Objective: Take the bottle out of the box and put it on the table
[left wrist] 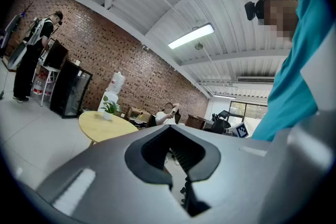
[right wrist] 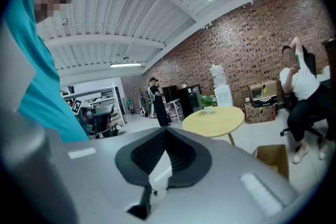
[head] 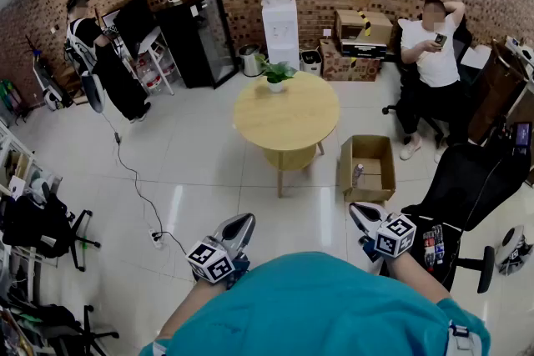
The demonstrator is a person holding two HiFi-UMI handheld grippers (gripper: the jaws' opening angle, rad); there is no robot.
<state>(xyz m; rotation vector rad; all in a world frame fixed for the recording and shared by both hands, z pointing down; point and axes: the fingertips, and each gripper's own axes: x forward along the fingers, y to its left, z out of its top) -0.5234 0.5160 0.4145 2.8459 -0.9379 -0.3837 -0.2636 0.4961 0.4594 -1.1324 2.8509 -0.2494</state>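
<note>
1. The small pale bottle stands inside the open brown cardboard box, close to its left wall. The box sits on the glossy white floor just right of the round light-wood table.
2. The left gripper and the right gripper are both held near the person's teal-clad body, well apart from the box. Each has its jaws pressed together with nothing between them.
3. The step in hand looks like the approach. The right gripper is the nearer one, so it seems the natural choice.
4. To do it well, spread the jaws before they pass the box rim and come down from above. Close on the bottle's body rather than its cap, then lift straight up until it clears the walls.
5. On the table, choose bare wood away from the small potted green plant and set the bottle down upright before letting go.
6. No brand or label on the bottle or box can be read. The only clear print is the black-and-white square markers on the gripper cubes.
</note>
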